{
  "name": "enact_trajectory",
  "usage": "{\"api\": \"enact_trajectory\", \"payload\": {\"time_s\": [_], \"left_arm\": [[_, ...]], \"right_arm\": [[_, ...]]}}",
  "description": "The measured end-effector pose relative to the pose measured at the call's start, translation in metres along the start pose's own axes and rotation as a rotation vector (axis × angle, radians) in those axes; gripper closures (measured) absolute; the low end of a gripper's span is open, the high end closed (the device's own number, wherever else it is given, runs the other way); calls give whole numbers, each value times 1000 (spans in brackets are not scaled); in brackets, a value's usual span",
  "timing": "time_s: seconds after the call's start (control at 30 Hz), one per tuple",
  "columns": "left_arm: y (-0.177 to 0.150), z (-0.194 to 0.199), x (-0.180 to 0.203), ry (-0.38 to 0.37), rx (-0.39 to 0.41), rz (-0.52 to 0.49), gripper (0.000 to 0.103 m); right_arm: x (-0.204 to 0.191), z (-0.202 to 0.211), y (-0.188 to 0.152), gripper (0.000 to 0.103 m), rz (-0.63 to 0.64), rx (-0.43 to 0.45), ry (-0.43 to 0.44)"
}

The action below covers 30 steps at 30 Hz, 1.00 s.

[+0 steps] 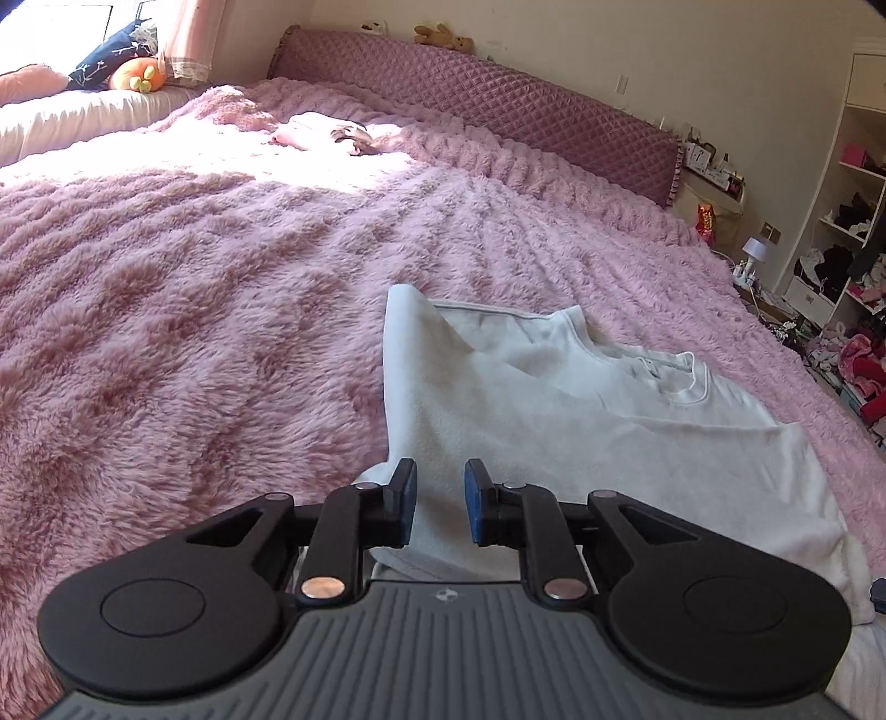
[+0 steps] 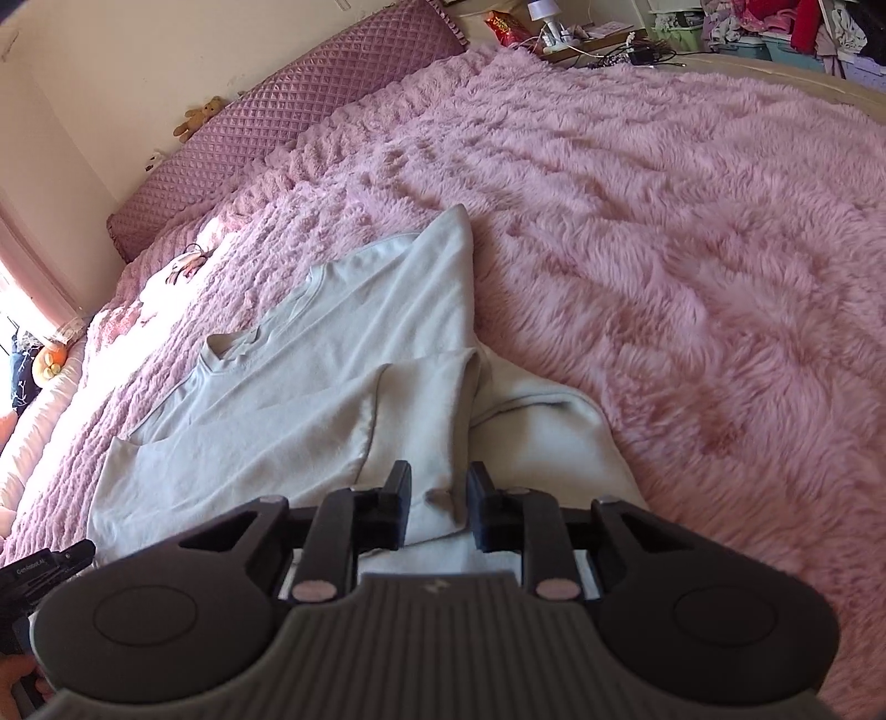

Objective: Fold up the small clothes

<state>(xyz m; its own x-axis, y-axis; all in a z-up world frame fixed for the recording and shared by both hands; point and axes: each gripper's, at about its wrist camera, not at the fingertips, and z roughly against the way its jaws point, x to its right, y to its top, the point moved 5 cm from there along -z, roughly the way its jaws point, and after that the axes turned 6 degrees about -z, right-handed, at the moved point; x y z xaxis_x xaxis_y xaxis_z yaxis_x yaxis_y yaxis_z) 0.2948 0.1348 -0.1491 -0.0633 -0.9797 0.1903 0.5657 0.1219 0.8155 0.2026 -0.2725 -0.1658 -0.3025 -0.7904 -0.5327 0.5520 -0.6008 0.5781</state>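
Observation:
A pale grey-white top [image 1: 554, 404] lies partly folded on the pink furry bedspread [image 1: 194, 310]; its neckline faces right in the left wrist view. My left gripper [image 1: 440, 498] is open, jaws apart, just above the top's near left edge, holding nothing. In the right wrist view the same top [image 2: 332, 354] has a sleeve folded over its body. My right gripper [image 2: 439, 501] is open over the folded cloth at the near edge, with fabric showing between the jaws but not pinched.
A small pinkish garment [image 1: 326, 133] lies far up the bed in sunlight. A quilted purple headboard [image 1: 498, 105] runs along the wall. Cushions [image 1: 111, 61] lie at the far left. Cluttered shelves [image 1: 847, 243] and a side table with a lamp [image 2: 545, 16] stand beside the bed.

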Motion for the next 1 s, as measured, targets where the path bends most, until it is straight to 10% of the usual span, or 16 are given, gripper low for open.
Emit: {"api": "enact_trajectory", "payload": {"time_s": [0.4, 0.47, 0.7, 1.0], "left_arm": [[40, -75, 3, -73, -20, 77, 78], [39, -87, -4, -64, -53, 118, 78], [33, -105, -26, -1, -75, 167, 86], [35, -99, -23, -21, -71, 140, 87]], "right_arm": [[-5, -46, 44, 75, -5, 23, -14], [-5, -54, 43, 103, -11, -3, -5], [-13, -32, 49, 103, 4, 127, 1], [11, -58, 31, 103, -19, 50, -65]]}}
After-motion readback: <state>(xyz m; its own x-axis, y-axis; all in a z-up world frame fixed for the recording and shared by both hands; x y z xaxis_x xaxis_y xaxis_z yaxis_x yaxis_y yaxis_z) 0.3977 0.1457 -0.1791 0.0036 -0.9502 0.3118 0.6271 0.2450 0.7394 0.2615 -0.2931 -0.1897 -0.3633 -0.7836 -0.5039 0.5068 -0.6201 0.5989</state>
